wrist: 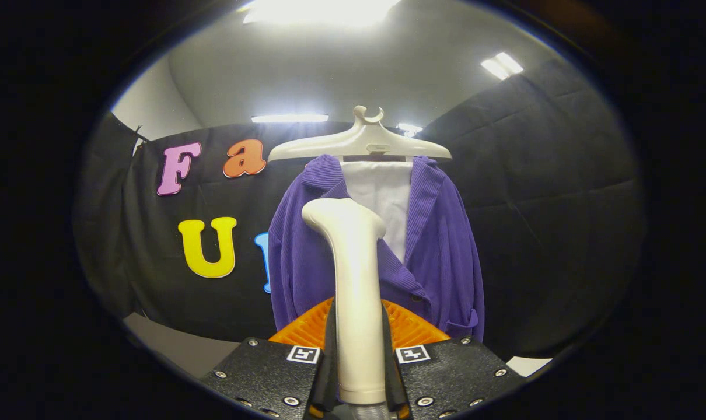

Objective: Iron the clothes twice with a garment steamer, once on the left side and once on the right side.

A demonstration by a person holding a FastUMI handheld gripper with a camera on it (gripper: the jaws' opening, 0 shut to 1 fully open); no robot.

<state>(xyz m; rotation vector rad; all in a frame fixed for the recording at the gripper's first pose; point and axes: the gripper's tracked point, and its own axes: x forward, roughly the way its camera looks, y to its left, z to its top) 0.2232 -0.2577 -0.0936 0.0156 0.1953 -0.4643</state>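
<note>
A purple corduroy jacket hangs on a white hanger in front of the black cloth wall, with a white panel showing at its open collar. My gripper is shut on the cream handle of the garment steamer, which stands upright between the fingers. The steamer's head points toward the jacket's left chest, just short of the fabric or touching it; I cannot tell which. The lower middle of the jacket is hidden behind the steamer.
The black cloth wall surrounds the jacket on both sides. A pale floor strip shows below the cloth to the left. Bright ceiling lights are overhead.
</note>
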